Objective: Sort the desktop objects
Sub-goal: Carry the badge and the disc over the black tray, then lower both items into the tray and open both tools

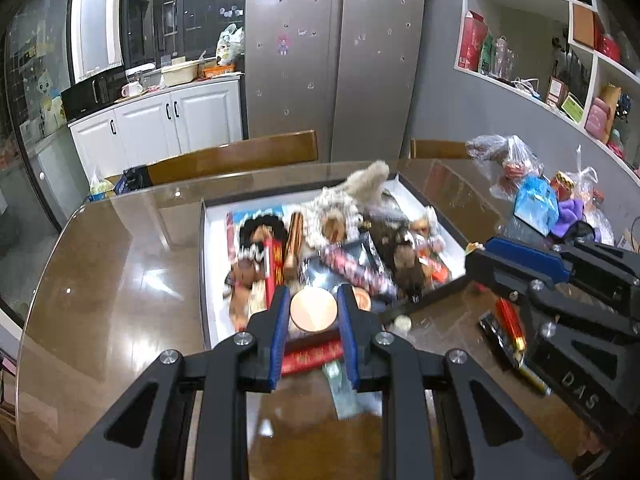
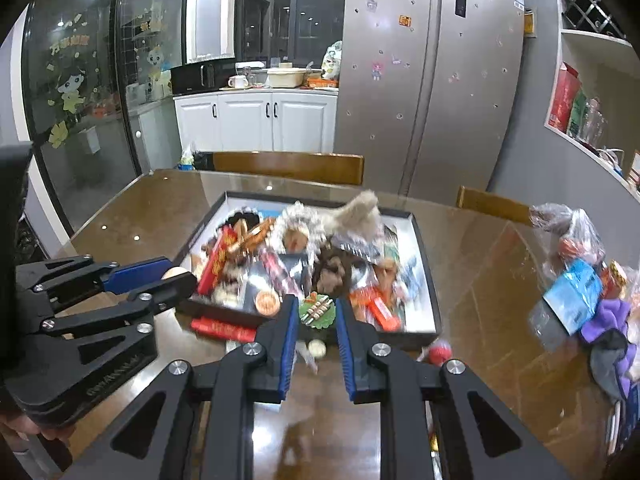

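The left gripper [image 1: 313,312] is clamped on a round copper-coloured disc [image 1: 313,311], its 2 blue pads [image 1: 280,332] pressing the disc's edges, held above the near rim of the tray. Seen from the right wrist, the same gripper [image 2: 176,276] enters from 9 o'clock with a pale round edge showing between its tips.

The right gripper [image 2: 316,312] grips a small green leaf-shaped piece [image 2: 316,311] with striped skewers on it, the blue pads [image 2: 289,344] closed against its sides. From the left wrist this gripper [image 1: 476,258] reaches in from 3 o'clock.

Just beyond both grippers, at 12 o'clock, lies the shallow white-lined tray [image 1: 208,248], crowded with dolls, a fluffy grey toy [image 1: 368,180], red wrappers and a copper tube [image 1: 294,236]; the contents are blurred. A flat red packet [image 2: 224,328] lies on the table touching the tray's near wall.

The glass-topped brown table [image 1: 120,280] carries, at 3 o'clock, a heap of plastic bags [image 2: 576,272] with a blue packet and purple cloth. A red-and-black bar [image 1: 508,332] lies under the right gripper. Beyond the table stand wooden chairs [image 2: 288,166] and a silver refrigerator [image 1: 336,60].
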`<action>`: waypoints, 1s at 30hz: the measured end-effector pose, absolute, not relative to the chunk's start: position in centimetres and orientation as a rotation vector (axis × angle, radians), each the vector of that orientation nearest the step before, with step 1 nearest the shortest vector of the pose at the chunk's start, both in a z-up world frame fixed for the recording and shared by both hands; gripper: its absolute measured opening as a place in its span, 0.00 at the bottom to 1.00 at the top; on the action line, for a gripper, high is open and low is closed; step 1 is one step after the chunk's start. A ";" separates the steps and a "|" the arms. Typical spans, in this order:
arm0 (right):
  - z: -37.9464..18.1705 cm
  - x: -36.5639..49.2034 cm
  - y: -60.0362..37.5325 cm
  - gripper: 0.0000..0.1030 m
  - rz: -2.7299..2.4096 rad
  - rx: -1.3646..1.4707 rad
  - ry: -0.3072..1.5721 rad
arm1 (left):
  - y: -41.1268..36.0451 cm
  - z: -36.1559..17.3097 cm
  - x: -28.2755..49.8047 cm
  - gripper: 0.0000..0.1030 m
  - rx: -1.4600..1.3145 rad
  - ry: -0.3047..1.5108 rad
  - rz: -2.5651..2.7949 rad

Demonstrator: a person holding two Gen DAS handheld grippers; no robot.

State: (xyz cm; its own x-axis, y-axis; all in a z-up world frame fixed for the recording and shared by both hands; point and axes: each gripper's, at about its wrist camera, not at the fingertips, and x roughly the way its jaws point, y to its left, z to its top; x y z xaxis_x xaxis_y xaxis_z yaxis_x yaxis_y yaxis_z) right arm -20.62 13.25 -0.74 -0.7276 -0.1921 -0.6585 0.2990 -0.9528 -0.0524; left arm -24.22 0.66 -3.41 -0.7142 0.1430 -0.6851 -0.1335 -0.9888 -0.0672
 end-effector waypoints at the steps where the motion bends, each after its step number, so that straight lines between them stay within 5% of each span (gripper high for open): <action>1: -0.6 -21.1 13.1 0.19 -2.679 0.997 0.220 | 0.6 -3.2 -24.8 0.24 -1.112 -0.025 2.774; 30: -3.6 -34.7 11.7 0.19 -2.619 1.084 0.260 | -0.6 -6.9 -38.5 0.24 -1.209 -0.072 2.765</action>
State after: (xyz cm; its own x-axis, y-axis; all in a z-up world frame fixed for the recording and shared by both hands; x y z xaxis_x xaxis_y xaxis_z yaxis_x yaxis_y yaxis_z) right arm -34.73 11.74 -3.61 -0.6727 -0.1999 -0.7124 0.3361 -0.9403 -0.0536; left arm -38.53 -0.59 -6.89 -0.6726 0.1314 -0.7283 -0.0935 -0.9913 -0.0925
